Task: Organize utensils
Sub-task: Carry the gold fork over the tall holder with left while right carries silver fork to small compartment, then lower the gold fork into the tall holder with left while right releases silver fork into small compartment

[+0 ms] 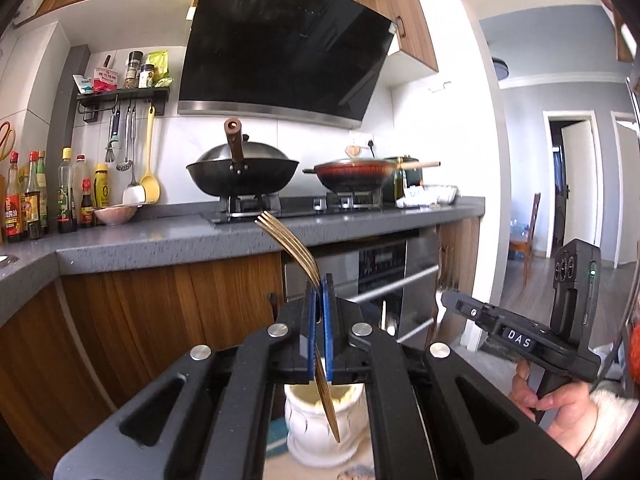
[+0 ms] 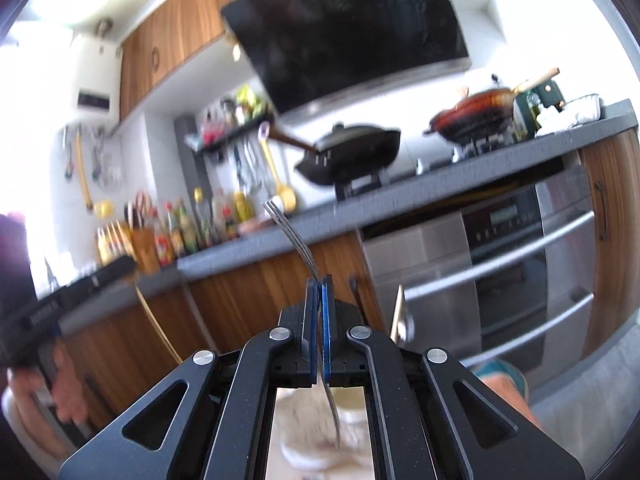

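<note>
Left tongs [image 1: 320, 284] pinch a gold fork [image 1: 289, 239], tines up, handle hanging over a white holder [image 1: 316, 432]. Right tongs [image 2: 319, 285] pinch a silver fork [image 2: 289, 229], tines up.

"DAS" on right hand-held gripper [image 1: 444, 300]

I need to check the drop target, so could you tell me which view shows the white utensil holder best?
The left wrist view: the white utensil holder appears sharp below the left gripper. In the right wrist view it is a motion-blurred pale shape.
</note>
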A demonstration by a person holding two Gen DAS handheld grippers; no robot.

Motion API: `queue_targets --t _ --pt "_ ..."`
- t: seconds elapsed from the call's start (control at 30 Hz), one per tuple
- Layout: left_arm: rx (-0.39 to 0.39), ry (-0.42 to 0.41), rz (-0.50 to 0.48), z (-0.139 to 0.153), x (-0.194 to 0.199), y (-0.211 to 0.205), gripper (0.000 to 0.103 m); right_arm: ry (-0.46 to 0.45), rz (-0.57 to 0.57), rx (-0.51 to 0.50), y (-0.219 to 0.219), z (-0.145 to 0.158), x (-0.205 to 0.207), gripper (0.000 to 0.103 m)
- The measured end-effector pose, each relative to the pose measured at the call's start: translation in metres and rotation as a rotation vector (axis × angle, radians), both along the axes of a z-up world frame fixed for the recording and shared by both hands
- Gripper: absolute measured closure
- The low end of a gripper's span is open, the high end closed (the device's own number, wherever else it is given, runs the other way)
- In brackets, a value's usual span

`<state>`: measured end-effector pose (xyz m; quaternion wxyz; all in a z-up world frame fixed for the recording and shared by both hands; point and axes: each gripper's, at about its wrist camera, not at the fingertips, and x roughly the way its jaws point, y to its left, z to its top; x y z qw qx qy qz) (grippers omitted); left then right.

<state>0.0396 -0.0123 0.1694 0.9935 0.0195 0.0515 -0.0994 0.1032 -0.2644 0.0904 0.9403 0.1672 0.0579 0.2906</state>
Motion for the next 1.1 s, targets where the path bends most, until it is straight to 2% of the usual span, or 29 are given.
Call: queue_targets --t 0.13,0.3,0.43,0.67,0.9,1.1 --pt "-0.016 -0.053 0.029 0.010 0.018 -0.005 0.100 -0.045 -0.073 0.039 0.002 0.005 0.013 0.100" --pt "0.008 -0.067 0.084 0.007 0.044 -0.009 0.100 -0.012 -0.116 0.002 0.008 -0.017 0.038 0.100" --pt "0.033 0.002 0.101 -0.018 0.069 -0.012 0.100 0.052 -0.110 -0.042 0.015 -0.039 0.056 0.100" --pt "-0.003 0.161 0.081 -0.062 0.096 -0.003 0.100 0.134 -0.077 -0.124 0.031 -0.067 0.068 0.100" --pt "-0.002 0.236 0.089 -0.086 0.105 0.001 0.100 0.182 -0.060 -0.163 0.038 -0.077 0.074 0.100" --pt "-0.012 0.254 0.103 -0.087 0.106 0.005 0.100 0.207 -0.069 -0.149 0.034 -0.079 0.076 0.099"
